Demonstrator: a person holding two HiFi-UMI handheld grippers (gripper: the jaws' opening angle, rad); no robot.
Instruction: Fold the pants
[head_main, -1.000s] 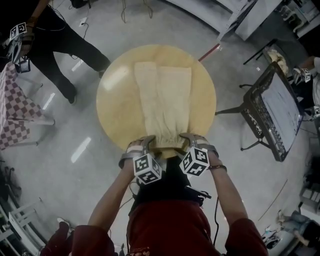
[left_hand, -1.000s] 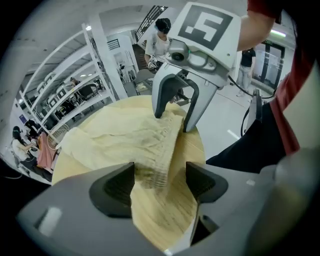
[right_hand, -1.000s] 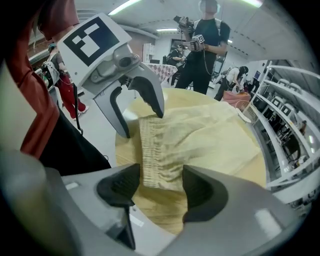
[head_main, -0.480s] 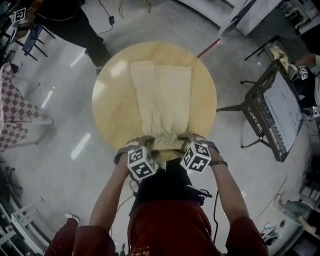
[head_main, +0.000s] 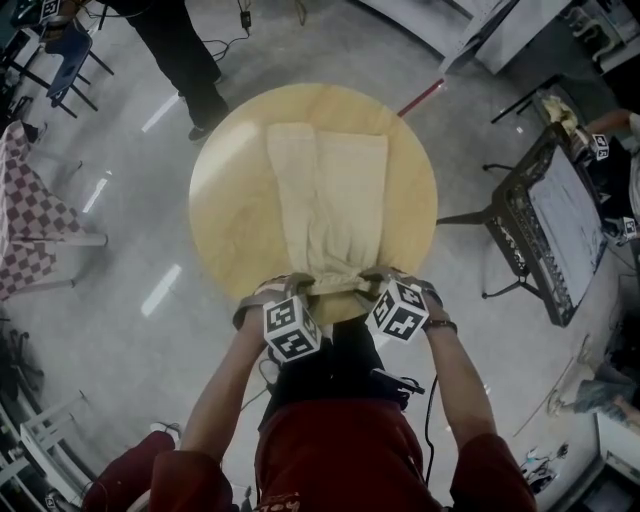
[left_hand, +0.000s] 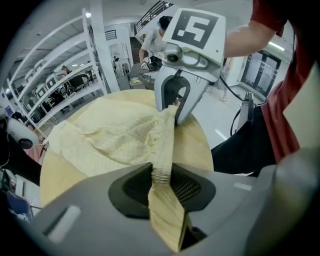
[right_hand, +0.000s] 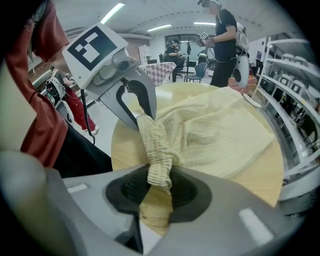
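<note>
Head view, looking steeply down: pale yellow pants (head_main: 330, 200) lie flat on a round wooden table (head_main: 225, 210), the two legs side by side and running away from the camera toward the far rim, the waistband (head_main: 335, 283) gathered at the near edge. A person in a red top stands at that near edge, arms out. The left gripper (head_main: 296, 285) is at the waistband's left corner and the right gripper (head_main: 374, 282) at its right corner, each topped by a marker cube (head_main: 291, 331). Left gripper view: its jaws are closing on the waistband. The ribbed elastic runs straight into the narrow gap between them and bunches there, with the wood of the table edge showing just below. Across the cloth, the right gripper has the opposite corner between its fingers. Right gripper view: those jaws are closing too, with the crumpled corner of the band pinched between them. The fabric rises in loose folds from the tabletop toward both grips. Between the two grippers the band stands off the wood in a slack ridge, while the legs rest on the table. A second person (head_main: 185, 60) in dark clothes stands on the grey floor beyond the far rim, and a checkered cloth (head_main: 30, 230) shows at the left edge of the head view.
</note>
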